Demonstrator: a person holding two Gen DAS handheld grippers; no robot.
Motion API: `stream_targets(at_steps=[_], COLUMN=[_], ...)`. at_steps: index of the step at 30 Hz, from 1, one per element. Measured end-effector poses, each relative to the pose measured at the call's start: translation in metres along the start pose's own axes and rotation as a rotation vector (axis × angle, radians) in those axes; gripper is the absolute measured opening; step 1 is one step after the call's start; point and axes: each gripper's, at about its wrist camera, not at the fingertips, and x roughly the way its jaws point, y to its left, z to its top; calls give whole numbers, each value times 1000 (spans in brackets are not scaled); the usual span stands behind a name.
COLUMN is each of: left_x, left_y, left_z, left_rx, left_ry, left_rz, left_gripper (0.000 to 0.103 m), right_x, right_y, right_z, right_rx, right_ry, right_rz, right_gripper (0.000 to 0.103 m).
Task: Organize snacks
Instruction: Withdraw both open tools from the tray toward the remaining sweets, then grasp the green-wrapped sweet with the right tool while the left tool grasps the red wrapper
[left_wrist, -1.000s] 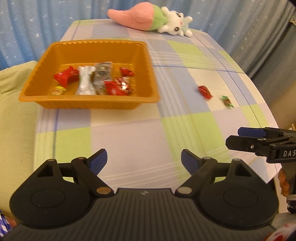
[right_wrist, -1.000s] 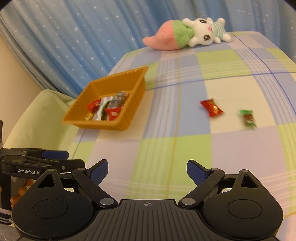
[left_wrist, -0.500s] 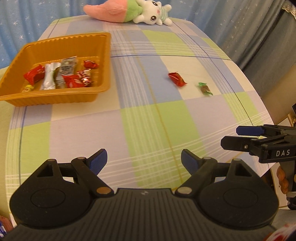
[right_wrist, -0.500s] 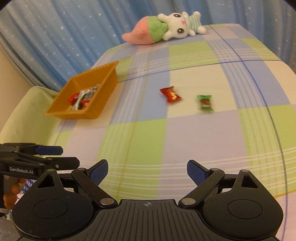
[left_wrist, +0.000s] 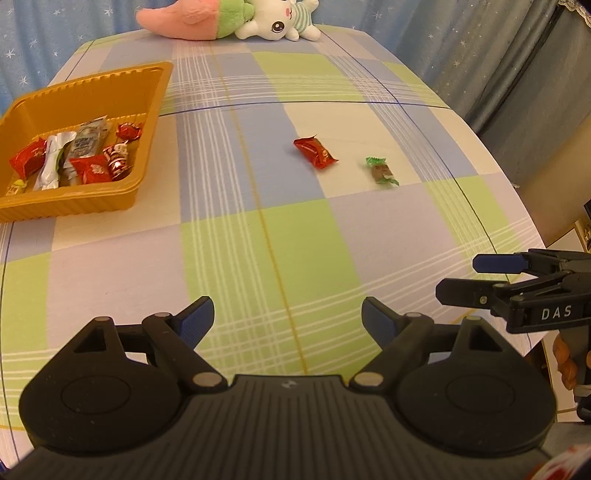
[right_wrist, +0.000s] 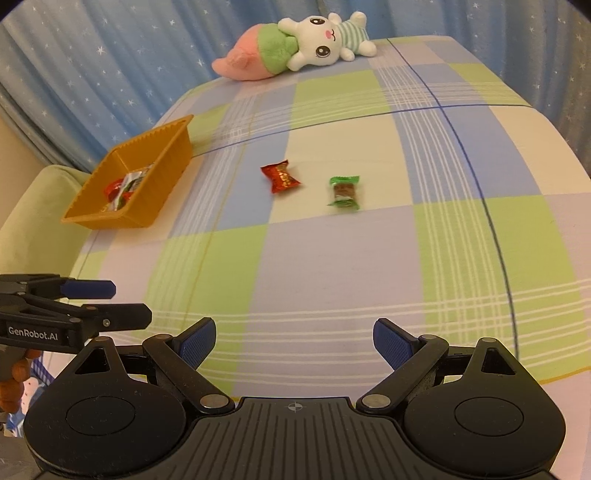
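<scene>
A red-wrapped snack (left_wrist: 315, 152) (right_wrist: 279, 176) and a green-wrapped snack (left_wrist: 382, 171) (right_wrist: 344, 192) lie loose on the checked tablecloth, mid-table. An orange tray (left_wrist: 85, 206) (right_wrist: 162, 166) at the left holds several wrapped snacks. My left gripper (left_wrist: 287, 319) is open and empty near the table's front edge; it also shows in the right wrist view (right_wrist: 107, 301). My right gripper (right_wrist: 294, 341) is open and empty, to the right of the left one, and shows in the left wrist view (left_wrist: 476, 275).
A pink, green and white plush toy (left_wrist: 229, 20) (right_wrist: 291, 46) lies at the far table edge. Blue starred curtains (right_wrist: 92, 55) hang behind. A light green cushion (right_wrist: 26, 214) sits left of the table. The table's right edge drops off (left_wrist: 528, 206).
Both grippers have swung right and away from the tray, so the two loose snacks now sit nearer the centre of each view. Both stay open and empty.
</scene>
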Motion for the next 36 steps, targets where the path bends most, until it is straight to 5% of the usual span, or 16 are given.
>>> stream_targets(at_steps=[33,36], left_x=[51,56], left_y=[-9,-9], left_z=[63,67], left_rx=[38,40], left_ry=[-25,-22], left_rz=[88,89], left_gripper=[86,86], right_x=[47,53], right_y=[-17,-18], right_z=[55,60], right_rx=[-42,-38], right_ry=[-54,-61], right_rz=[-177,-167], right_gripper=[91,75])
